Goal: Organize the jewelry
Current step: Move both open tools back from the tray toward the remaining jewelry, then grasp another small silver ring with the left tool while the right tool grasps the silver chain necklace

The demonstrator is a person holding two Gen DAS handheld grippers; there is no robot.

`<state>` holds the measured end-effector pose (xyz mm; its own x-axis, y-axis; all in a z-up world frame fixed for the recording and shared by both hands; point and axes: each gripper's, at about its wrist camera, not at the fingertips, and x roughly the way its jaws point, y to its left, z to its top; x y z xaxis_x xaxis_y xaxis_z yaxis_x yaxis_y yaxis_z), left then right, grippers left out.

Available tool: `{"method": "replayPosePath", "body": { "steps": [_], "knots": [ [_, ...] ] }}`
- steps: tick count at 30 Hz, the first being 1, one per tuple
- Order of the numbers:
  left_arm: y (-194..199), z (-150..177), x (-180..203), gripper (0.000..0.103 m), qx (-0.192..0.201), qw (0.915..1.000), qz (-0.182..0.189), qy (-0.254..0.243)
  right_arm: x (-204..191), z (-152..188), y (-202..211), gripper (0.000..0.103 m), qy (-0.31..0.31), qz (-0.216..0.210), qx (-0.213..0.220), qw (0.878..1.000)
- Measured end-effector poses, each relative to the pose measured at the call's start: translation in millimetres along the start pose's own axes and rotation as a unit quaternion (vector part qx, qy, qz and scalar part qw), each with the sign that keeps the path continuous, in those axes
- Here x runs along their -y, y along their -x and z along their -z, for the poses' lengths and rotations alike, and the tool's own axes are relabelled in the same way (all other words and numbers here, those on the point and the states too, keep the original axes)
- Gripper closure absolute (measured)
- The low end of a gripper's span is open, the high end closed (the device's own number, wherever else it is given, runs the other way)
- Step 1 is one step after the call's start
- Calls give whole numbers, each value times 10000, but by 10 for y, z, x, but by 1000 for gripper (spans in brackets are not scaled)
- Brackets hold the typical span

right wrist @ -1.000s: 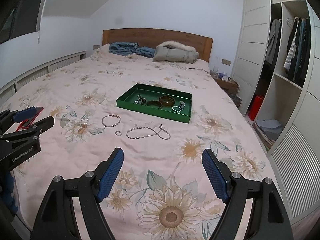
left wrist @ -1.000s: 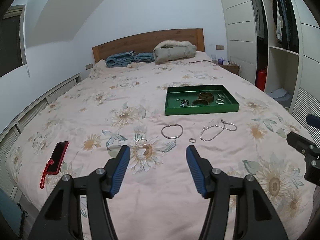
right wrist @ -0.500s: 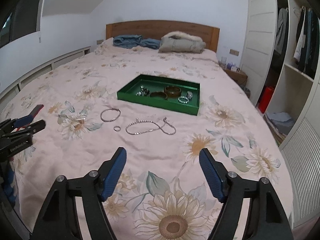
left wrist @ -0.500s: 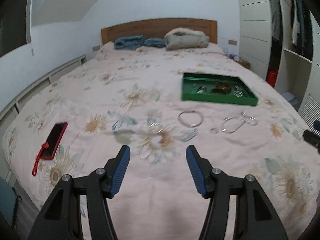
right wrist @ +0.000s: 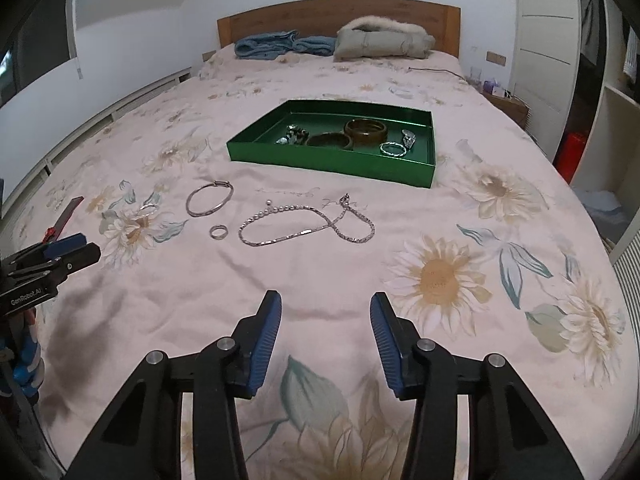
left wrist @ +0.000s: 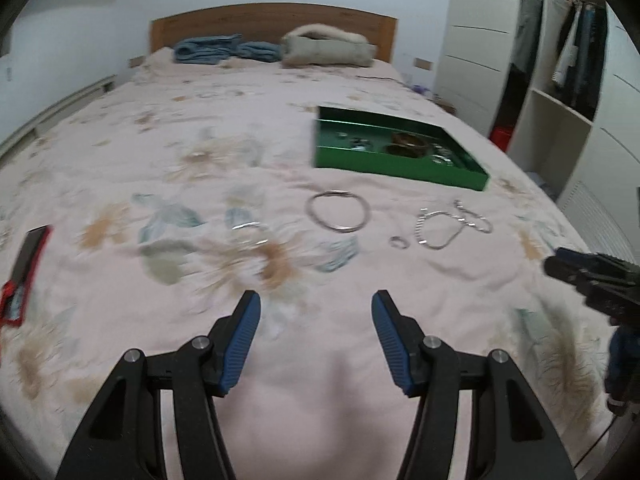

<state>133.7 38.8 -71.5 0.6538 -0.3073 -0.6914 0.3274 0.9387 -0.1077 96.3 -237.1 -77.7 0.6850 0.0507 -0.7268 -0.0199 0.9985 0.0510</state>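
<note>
A green tray [right wrist: 332,164] [left wrist: 396,170] sits mid-bed holding brown bangles [right wrist: 366,130], a silver bracelet and small pieces. In front of it on the floral bedspread lie a silver bangle [right wrist: 209,199] [left wrist: 338,212], a small ring [right wrist: 219,231] [left wrist: 398,242], a silver chain necklace [right wrist: 304,226] [left wrist: 452,226] and a thin bangle [right wrist: 148,210] [left wrist: 250,232]. My right gripper [right wrist: 325,316] hovers short of the necklace, jaws closing with nothing between them. My left gripper [left wrist: 316,314] stands open and empty, short of the thin bangle. Each gripper shows at the edge of the other's view.
A phone with a red strap [left wrist: 24,268] lies at the bed's left edge. Folded blue cloth [right wrist: 280,44] and a beige jacket [right wrist: 384,40] rest by the headboard. A wardrobe [left wrist: 560,60] stands on the right.
Both grippers have dropped lower and come closer to the loose jewelry. The right gripper's jaws have narrowed markedly; the left's gap is unchanged.
</note>
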Motion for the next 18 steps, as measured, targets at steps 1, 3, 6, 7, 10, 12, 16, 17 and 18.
{"method": "replayPosePath", "body": {
  "steps": [1, 3, 6, 7, 10, 12, 16, 17, 18],
  "knots": [
    [-71, -33, 70, 47, -51, 9999, 141, -85, 17, -10, -29, 59, -7, -9, -7, 10000],
    [-196, -90, 194, 47, -150, 9990, 360, -233, 71, -35, -114, 61, -35, -24, -29, 10000],
    [-419, -175, 388, 48, -287, 9967, 594, -466, 153, -92, -220, 62, -58, -36, -57, 10000],
    [-503, -209, 441, 50, -328, 9959, 647, -536, 176, -121, -256, 62, -59, -52, -62, 9999],
    [-772, -294, 543, 61, -524, 9934, 818, -617, 239, -247, -370, 64, 31, -136, -63, 9999],
    [-950, -347, 582, 65, -651, 9924, 805, -659, 283, -362, -497, 65, 95, -228, -112, 9996],
    [-1154, -403, 610, 65, -780, 9907, 819, -760, 347, -503, -796, 66, 216, -336, -340, 9986],
    [-1195, -415, 622, 65, -809, 9899, 826, -821, 369, -533, -890, 66, 249, -398, -423, 9980],
    [-1230, -423, 632, 65, -835, 9892, 811, -888, 375, -546, -952, 66, 286, -466, -495, 9973]
  ]
}}
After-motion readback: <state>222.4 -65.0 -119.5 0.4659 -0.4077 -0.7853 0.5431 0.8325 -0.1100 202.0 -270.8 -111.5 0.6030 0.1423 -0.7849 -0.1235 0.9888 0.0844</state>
